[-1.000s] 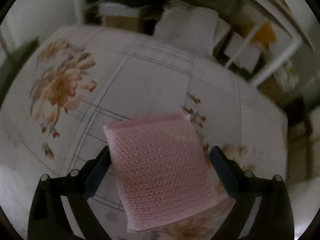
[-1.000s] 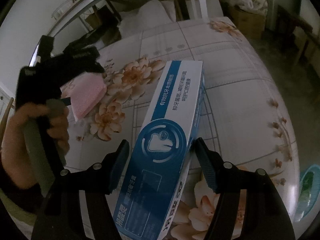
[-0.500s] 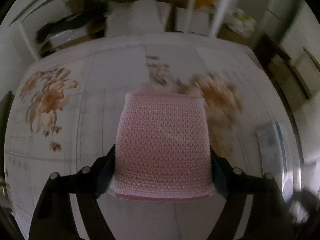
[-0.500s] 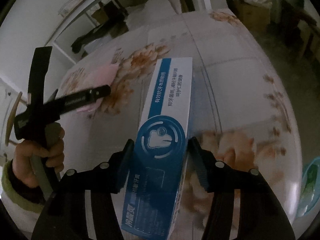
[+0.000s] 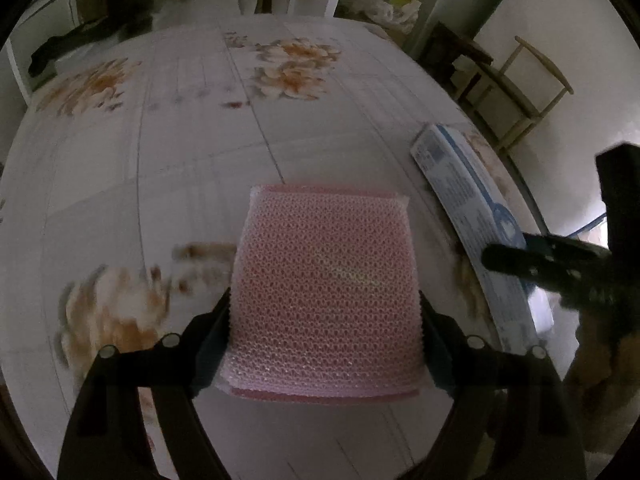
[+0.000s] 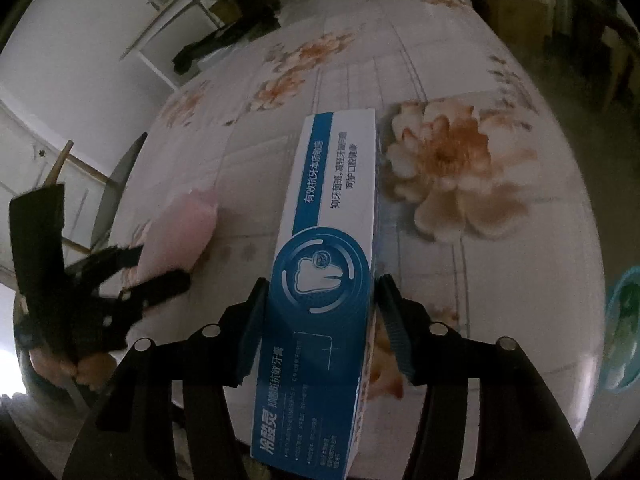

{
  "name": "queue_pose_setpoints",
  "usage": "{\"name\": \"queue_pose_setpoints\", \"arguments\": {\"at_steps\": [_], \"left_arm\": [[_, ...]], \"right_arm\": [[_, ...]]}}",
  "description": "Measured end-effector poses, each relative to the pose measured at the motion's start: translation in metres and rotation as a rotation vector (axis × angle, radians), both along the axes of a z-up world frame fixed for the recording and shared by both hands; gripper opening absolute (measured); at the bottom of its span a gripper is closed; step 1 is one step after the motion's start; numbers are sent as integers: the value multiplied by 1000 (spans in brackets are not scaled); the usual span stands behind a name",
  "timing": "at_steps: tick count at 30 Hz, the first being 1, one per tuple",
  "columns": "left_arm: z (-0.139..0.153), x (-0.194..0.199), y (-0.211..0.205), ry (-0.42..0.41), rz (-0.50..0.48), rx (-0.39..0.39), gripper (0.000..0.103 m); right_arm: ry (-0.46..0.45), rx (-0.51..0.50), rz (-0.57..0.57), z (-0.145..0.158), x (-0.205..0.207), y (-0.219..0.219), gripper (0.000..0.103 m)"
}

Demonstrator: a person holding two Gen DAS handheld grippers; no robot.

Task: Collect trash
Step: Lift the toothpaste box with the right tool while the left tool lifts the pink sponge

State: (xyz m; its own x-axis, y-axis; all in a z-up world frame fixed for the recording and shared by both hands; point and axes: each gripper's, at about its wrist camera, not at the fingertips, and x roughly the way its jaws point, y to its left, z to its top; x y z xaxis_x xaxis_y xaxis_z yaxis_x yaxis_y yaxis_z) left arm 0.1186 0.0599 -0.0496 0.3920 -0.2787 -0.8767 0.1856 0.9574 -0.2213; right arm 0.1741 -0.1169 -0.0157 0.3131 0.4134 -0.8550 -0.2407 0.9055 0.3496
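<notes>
Trash in hand, two items: pink mesh pad (image 5: 326, 296) clamped in left gripper (image 5: 324, 344), blue-and-white toothpaste carton (image 6: 332, 280) clamped in right gripper (image 6: 320, 328), both lifted above floral tablecloth (image 5: 160, 140). Pickup judged done; disposal outstanding, with no bin positively identified in either view. Pad: soft, honeycomb-textured, layered, slightly squeezed at the sides. Carton: long, rigid, undented, printed face up.
</notes>
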Motion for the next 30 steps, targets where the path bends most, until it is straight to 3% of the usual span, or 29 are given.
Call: {"name": "queue_pose_setpoints", "arguments": {"at_steps": [3,7,15,20,30], "left_arm": [[8,-8,-1,-60,18,-22,88],[15,-4,-7,-96,0,-4,91],[-4,5,-17,-44,-50,56,91],[-10,4,-23,-81,-75,126,91],[-8,5,-19,-89,-60,128,84]], "right_arm": [[14,38,-28,0,3,-1,64],[18,77,-62,5,3,-4,68],[5,-6,-68,1,-5,2,69],[-19,-65,-49,0,-8,8,69],[-40,-95,-42,0,-9,15,69]]}}
